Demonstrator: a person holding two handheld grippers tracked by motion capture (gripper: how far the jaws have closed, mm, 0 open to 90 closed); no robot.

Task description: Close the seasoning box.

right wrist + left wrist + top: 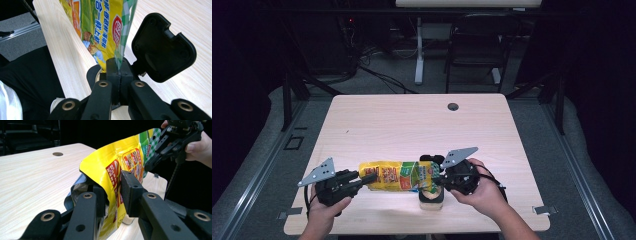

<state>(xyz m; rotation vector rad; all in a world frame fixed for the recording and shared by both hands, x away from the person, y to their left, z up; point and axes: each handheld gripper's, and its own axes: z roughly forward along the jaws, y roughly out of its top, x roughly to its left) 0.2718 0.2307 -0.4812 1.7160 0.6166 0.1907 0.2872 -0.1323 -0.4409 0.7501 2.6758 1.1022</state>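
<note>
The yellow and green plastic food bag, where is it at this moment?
In the high view the yellow and green plastic food bag is near the table's front edge, stretched between the left hand-held gripper and the right hand-held gripper.

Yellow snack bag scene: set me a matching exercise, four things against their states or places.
Things:
1. yellow snack bag
2. right gripper
3. black hinged lid
4. round grommet hole

States:
a. flipped open
b. far side of the table top
c. shut on the bag's edge
d. held off the table between both grippers

Pairs: 1-d, 2-c, 3-a, 4-b
</note>
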